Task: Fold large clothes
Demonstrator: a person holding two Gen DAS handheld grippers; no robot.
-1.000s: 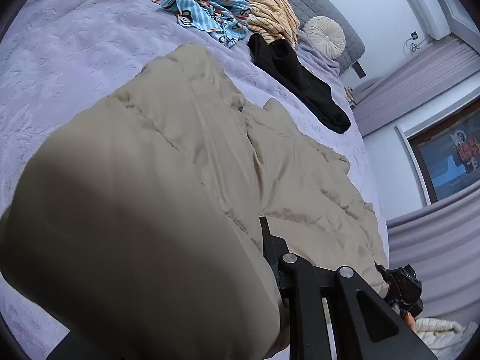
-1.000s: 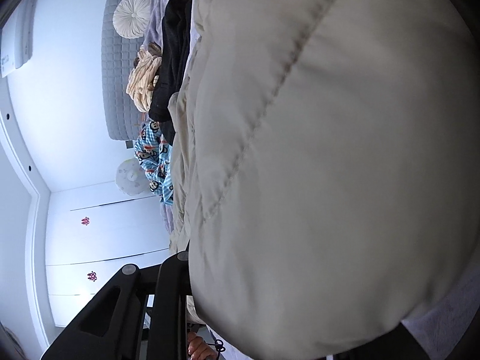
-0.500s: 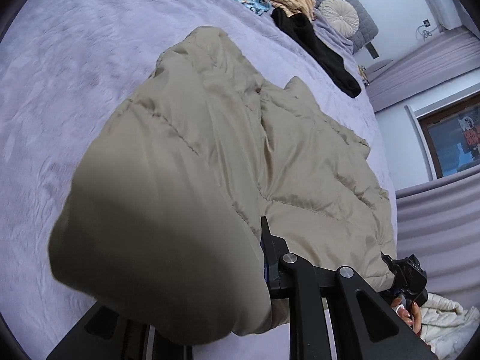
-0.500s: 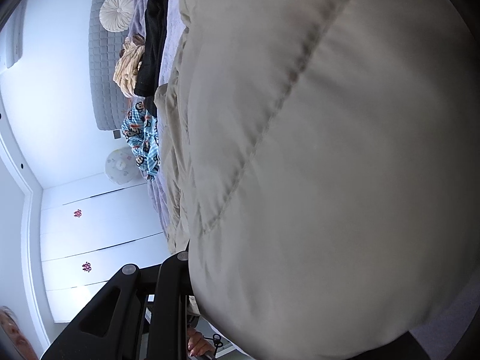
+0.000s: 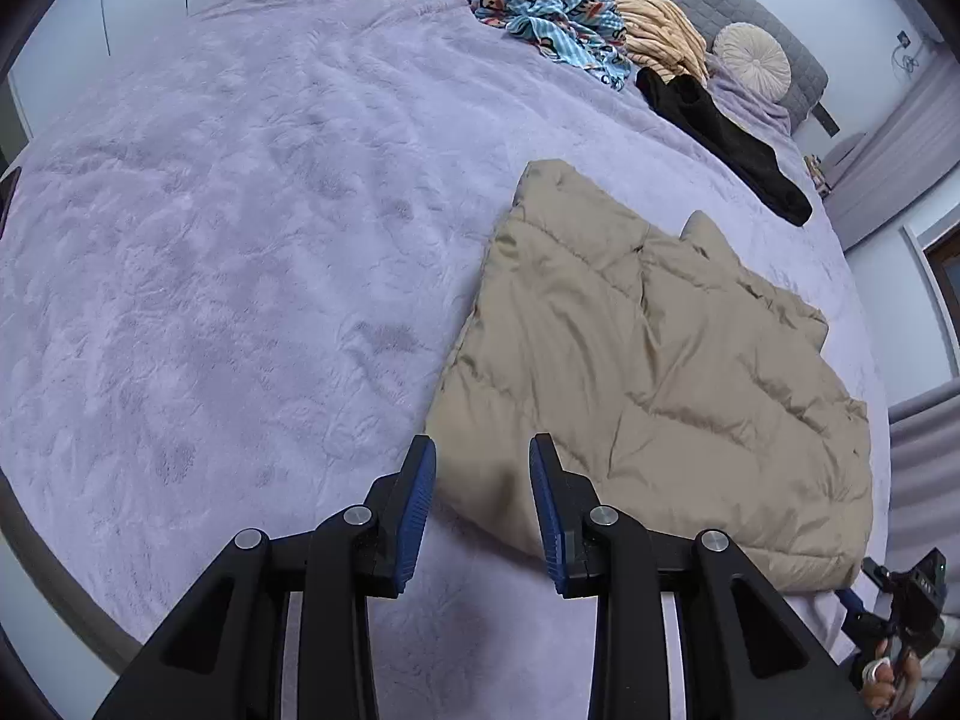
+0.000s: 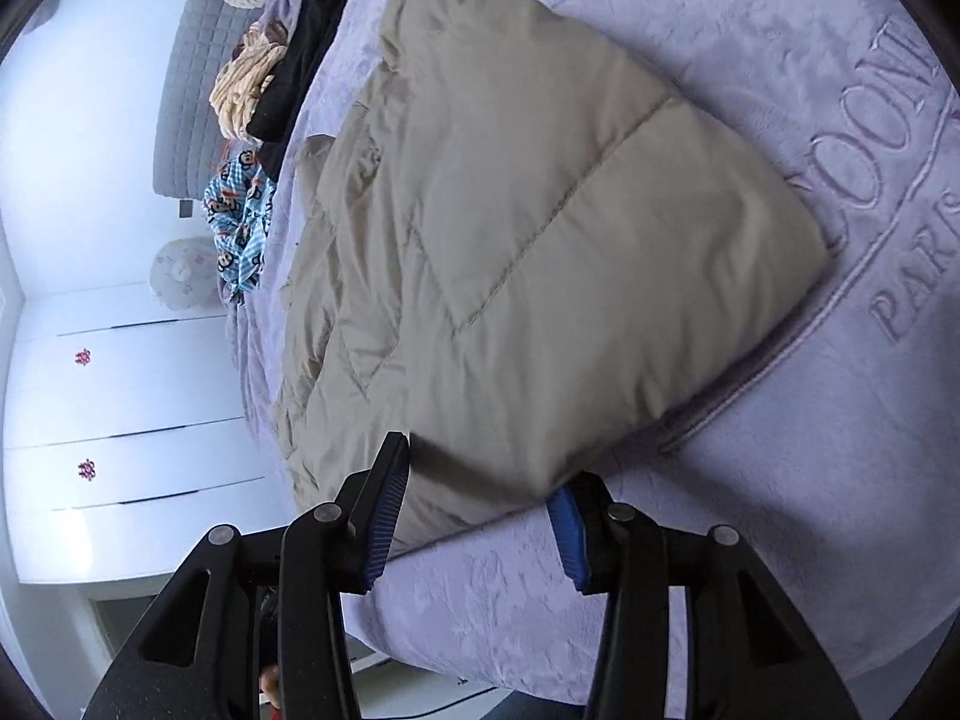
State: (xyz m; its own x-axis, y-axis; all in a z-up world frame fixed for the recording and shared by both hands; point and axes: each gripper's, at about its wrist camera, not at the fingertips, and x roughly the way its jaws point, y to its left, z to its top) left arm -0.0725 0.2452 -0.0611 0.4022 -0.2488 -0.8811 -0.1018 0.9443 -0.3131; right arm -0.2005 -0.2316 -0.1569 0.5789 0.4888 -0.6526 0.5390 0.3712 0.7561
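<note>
I'm working over a wide bed [image 5: 252, 228] under a lilac plush blanket, grey headboard [image 5: 774, 18] at the far end, white cupboards [image 6: 120, 396] along the wall. Up by the pillows lies a heap of other laundry: a blue cartoon-print piece [image 5: 540, 6], a cream knit [image 5: 660, 30] and a long black garment [image 5: 720, 132].

The beige padded jacket [image 5: 648, 372] lies folded on the blanket near the foot edge, a thick quilted slab. I judge it light but bulky, soft and springy, with a slick shell that will slide through the pads and puff back open if pinched shallow. The stitched seams and the doubled corner edges look like the best places to bite, taking both layers deep.

My left claw [image 5: 480, 492] is wide open and empty, poised just at the jacket's near corner, pointing along the bed. My right claw [image 6: 474, 516] is likewise spread and gripping nothing, though the opposite near corner bulges between its blue pads [image 6: 384, 528]; I cannot tell if it touches them.
</note>
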